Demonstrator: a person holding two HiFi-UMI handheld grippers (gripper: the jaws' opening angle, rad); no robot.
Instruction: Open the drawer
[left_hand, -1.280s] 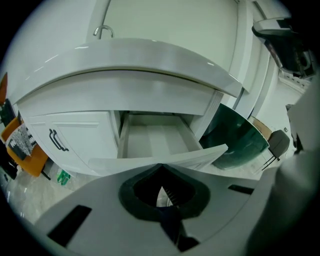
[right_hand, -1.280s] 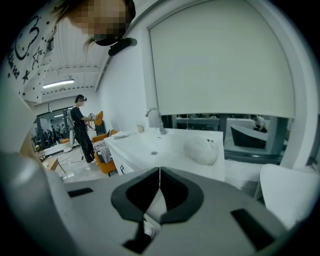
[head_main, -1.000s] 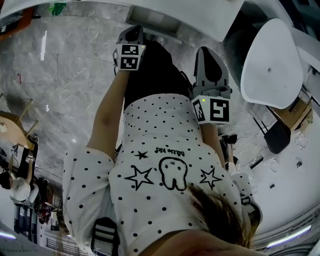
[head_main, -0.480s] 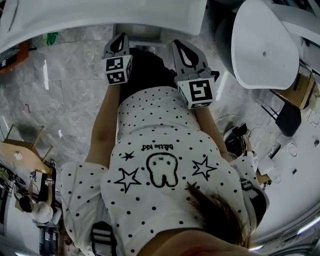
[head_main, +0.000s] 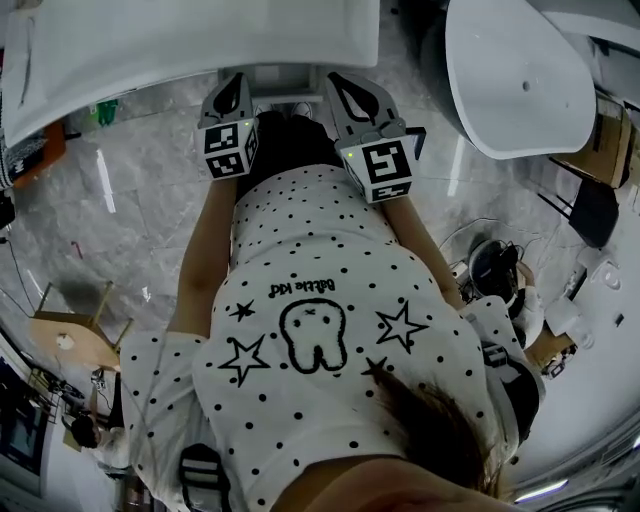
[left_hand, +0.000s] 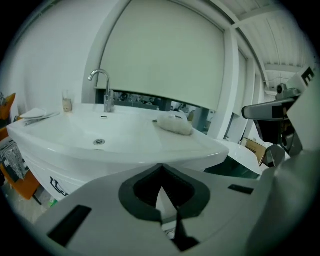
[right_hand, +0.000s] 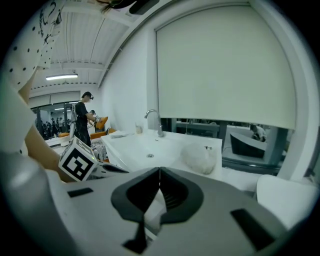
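Note:
A white sink counter (head_main: 180, 40) fills the top of the head view, with a pale cabinet front (head_main: 285, 76) just under its edge. I cannot make out a drawer handle. My left gripper (head_main: 238, 92) and right gripper (head_main: 343, 84) point at that edge side by side, both shut and holding nothing. In the left gripper view the left gripper (left_hand: 161, 169) has its tips together below the basin (left_hand: 100, 137). In the right gripper view the right gripper (right_hand: 159, 171) is likewise shut before the counter (right_hand: 150, 147).
On the counter stand a tap (left_hand: 106, 90), a small cup (left_hand: 66, 102) and a white cloth (left_hand: 174, 124). A white curved tub or seat (head_main: 520, 80) is at the upper right. A wooden stool (head_main: 65, 330) is on the marble floor at left. Another person (right_hand: 82, 117) stands far off.
Both grippers have come closer together and nearer the counter's edge, the left one rising. The counter now takes up more of the head view. Both stay shut.

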